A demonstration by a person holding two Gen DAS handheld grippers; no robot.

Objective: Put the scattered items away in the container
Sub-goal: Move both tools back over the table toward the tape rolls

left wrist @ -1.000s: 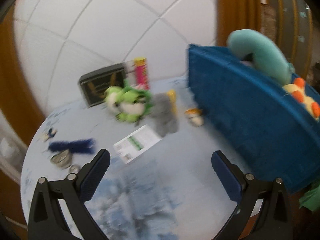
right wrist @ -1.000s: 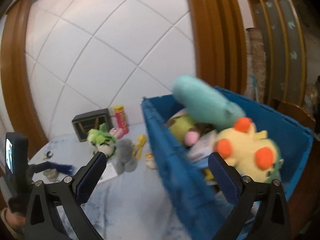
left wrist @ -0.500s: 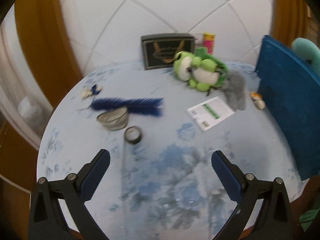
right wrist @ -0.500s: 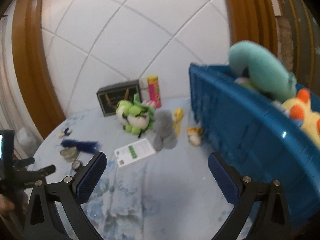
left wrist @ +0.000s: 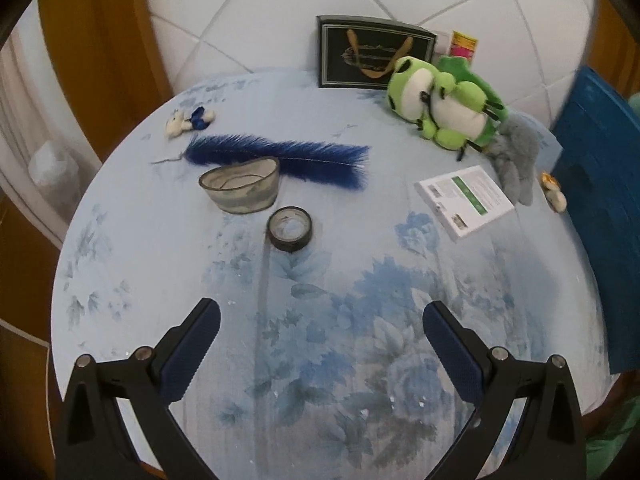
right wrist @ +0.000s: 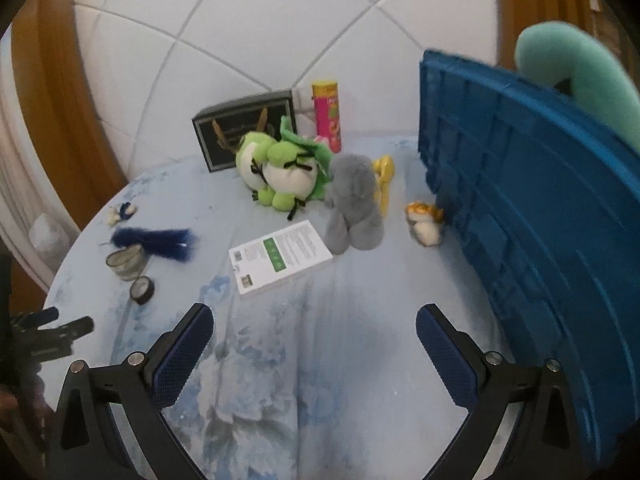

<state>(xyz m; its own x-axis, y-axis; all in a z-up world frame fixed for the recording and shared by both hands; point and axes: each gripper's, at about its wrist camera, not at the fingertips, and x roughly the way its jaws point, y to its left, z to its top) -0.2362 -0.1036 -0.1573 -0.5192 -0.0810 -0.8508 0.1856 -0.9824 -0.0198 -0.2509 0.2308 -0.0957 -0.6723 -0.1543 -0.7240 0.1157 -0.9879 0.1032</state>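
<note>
You are holding your left gripper out over the near part of the table, tilted downward, with its two blue-padded fingers spread wide apart and gripping nothing. You are carrying your right gripper in much the same way, pointing forward and down, its fingers also standing wide apart with nothing between them. In the right wrist view, your left gripper is showing at the far left edge as a dark shape, with part of your hand dimly visible beneath it; its details are too dark to make out there.
</note>
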